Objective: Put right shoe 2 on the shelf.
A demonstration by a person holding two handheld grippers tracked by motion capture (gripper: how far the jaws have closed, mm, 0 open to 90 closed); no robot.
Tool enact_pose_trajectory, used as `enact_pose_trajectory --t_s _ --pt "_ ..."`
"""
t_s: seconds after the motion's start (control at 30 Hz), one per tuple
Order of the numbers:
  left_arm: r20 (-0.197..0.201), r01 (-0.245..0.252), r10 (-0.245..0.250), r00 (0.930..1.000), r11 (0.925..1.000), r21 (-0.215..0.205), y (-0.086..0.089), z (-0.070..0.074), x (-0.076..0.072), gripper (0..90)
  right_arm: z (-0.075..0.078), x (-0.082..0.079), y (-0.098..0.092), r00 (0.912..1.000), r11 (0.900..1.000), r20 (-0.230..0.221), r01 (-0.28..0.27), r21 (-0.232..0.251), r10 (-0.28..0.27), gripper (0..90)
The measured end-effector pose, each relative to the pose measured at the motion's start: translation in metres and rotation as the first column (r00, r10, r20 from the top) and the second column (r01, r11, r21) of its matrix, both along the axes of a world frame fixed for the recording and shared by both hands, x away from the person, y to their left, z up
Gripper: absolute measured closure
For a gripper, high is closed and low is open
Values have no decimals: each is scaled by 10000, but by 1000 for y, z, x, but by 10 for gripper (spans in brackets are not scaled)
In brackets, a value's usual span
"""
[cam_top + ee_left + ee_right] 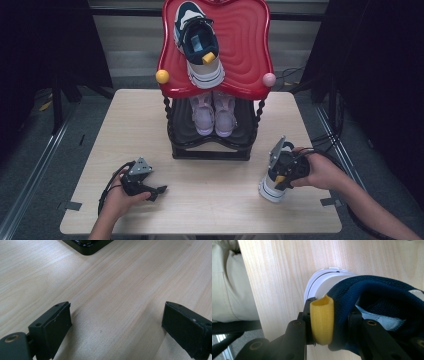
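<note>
Pinched between the jaws of the right gripper (281, 172), at the lower right of the high view, was the heel of a navy-and-white sneaker (272, 187), held at its yellow heel loop (322, 320). The shoe's white sole rested on the wooden table (210, 210). At the lower left, the left gripper (159, 190) sat low over bare wood with its jaws spread wide and nothing between them.

Beyond both tools, at the upper centre, stood a two-tier shoe rack (210, 150). Its red top shelf (250, 45) carried the matching navy sneaker (197, 42), and the dark lower shelf held a pair of pale pink shoes (214, 112).

The grip looked thin: it caught only the soft collar and loop, so the shoe could swing or slip out when lifted. Its toe might also knock the sneaker already on the red shelf.

By count: two grippers, two navy sneakers, two pink shoes, one rack with two shelves.
</note>
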State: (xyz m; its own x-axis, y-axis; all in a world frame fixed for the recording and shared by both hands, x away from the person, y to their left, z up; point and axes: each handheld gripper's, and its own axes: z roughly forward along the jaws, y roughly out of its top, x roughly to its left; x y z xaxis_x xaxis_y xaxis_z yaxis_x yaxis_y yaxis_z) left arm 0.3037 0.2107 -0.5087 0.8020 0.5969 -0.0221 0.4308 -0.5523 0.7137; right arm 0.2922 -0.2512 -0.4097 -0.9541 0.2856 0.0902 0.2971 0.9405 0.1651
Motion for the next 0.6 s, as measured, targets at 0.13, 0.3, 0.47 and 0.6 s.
enact_pose_trajectory --t_s 0.13,0.3,0.47,0.6 --pt "-10 -5 5 10000 10000 -2 0 0 0 83 1 1 5 9950 9953 -315 946 -221 -952 604" --pt "-26 -12 12 10000 10000 -22 0 0 0 82 0 4 10 9853 9870 -658 1554 -420 -1579 583" --pt "7 -11 11 10000 10000 10 0 0 0 83 -8 3 14 9796 9793 -721 1810 -906 -1877 603" --pt "2 -12 12 10000 10000 7 0 0 0 83 -7 4 14 9712 9722 -812 2171 -877 -2242 683"
